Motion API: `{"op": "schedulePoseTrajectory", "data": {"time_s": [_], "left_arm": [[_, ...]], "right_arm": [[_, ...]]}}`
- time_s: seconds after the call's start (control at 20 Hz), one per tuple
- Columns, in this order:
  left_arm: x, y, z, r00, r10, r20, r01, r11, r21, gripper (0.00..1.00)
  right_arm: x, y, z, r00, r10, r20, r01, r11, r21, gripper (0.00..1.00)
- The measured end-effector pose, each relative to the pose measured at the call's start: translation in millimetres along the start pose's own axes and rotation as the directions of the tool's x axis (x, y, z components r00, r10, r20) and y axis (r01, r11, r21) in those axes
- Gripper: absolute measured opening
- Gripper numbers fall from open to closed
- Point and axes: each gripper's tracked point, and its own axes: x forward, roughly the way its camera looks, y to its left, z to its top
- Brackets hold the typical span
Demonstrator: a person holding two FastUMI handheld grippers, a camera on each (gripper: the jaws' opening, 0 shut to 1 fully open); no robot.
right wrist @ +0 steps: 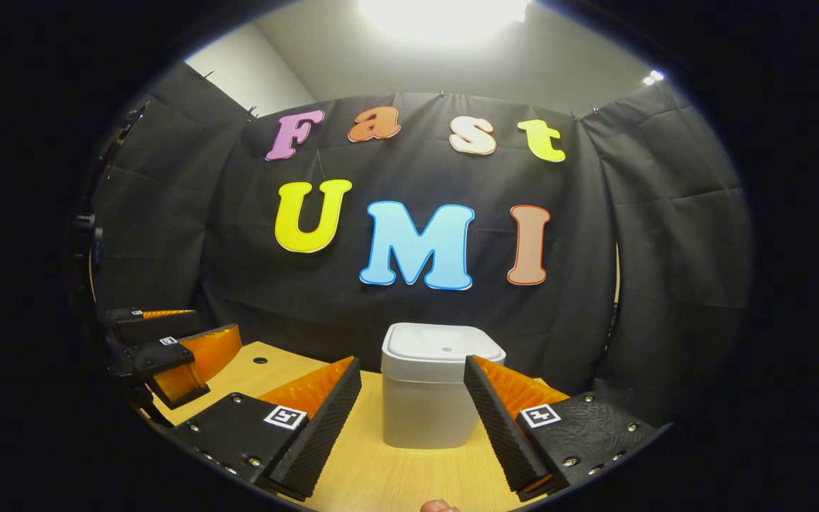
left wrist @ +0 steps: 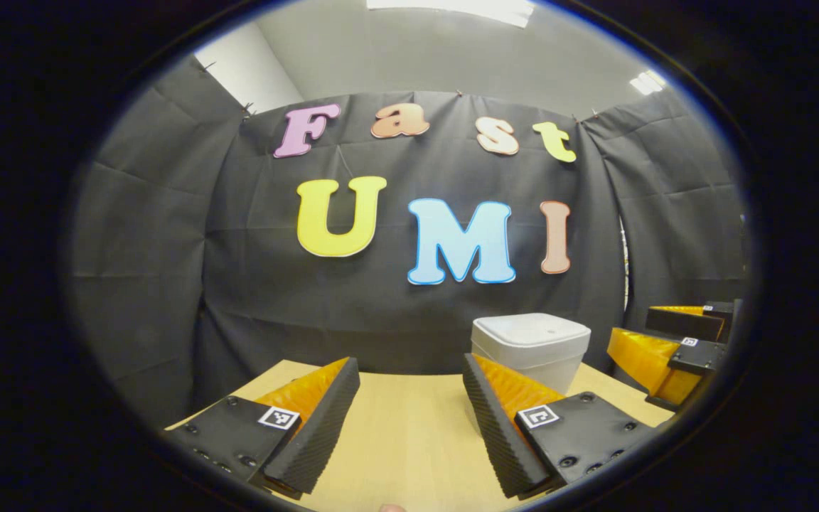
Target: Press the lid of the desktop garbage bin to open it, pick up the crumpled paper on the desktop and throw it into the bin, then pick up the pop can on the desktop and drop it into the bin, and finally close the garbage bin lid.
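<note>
Right gripper [right wrist: 413,398], nearest, fingers spread apart and empty above the wooden surface [right wrist: 381,476]. Beyond it, the white garbage bin [right wrist: 438,398] stands with lid down, near the black cloth wall [right wrist: 239,299]. Left gripper [left wrist: 409,398], likewise spread and empty, sees the bin to its right.

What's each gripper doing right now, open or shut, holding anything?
Left gripper: open, holding nothing.
Right gripper: open, holding nothing, facing the closed bin.
</note>
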Motion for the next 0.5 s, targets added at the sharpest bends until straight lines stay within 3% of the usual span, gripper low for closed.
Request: {"op": "schedulePoseTrajectory", "data": {"time_s": [0.5], "left_arm": [[-7,22,-12,1.0,-0.011,0.006,0.011,1.0,0.004,0.96]], "right_arm": [[-16,17,-12,0.999,-0.028,-0.03,0.027,0.999,-0.031,0.94]]}}
